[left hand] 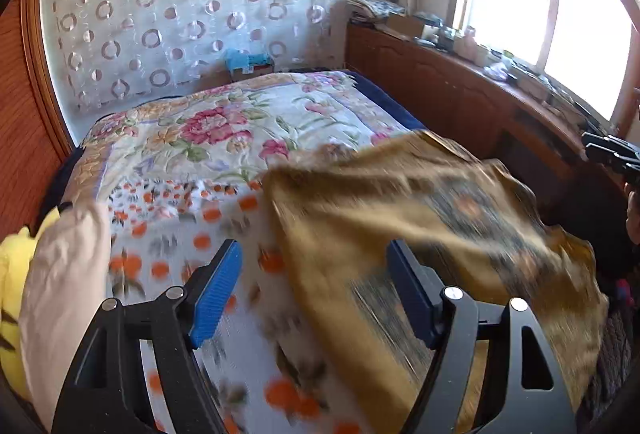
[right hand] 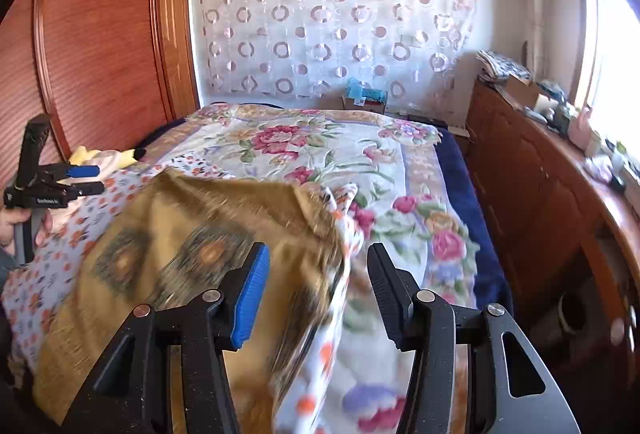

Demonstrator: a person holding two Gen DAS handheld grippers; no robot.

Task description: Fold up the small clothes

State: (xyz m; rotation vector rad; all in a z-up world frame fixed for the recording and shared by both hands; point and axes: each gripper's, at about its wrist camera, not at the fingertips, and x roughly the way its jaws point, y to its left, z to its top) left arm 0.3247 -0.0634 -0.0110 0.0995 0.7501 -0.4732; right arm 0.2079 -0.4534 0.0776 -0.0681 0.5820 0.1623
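The left tool (left hand: 314,292) stands spread, its blue pads apart with nothing pinched between them; the mustard-brown patterned cloth (left hand: 420,218) lies just past it, from about twelve to three o'clock of the tool, blurred as though unsettled. The right tool (right hand: 318,292) is likewise spread and pinches nothing, with the same cloth (right hand: 192,254) running from its nine to its twelve o'clock and one edge hanging down in front of the left finger. So the garment is free of both tools and rests on the bed, on top of an orange-dotted white cloth (left hand: 192,254) that in turn lies on the floral bedspread (right hand: 320,149).

What could go wrong from here, as I judge it:
- The released cloth looks rumpled, not flat, so its fold may fall open or land crooked.
- Its edge lies right over the dotted cloth's border (right hand: 340,234); a careless next pinch could catch both layers and drag the lower one along.
- At the left tool's nine o'clock a pale bundle (left hand: 64,274) and a yellow soft toy (left hand: 16,254) sit near; a wide sweep could knock them.
- The bed's right-hand edge, with a dark blue blanket (right hand: 468,193) showing, is near enough that a tug that way could pull the garment off.
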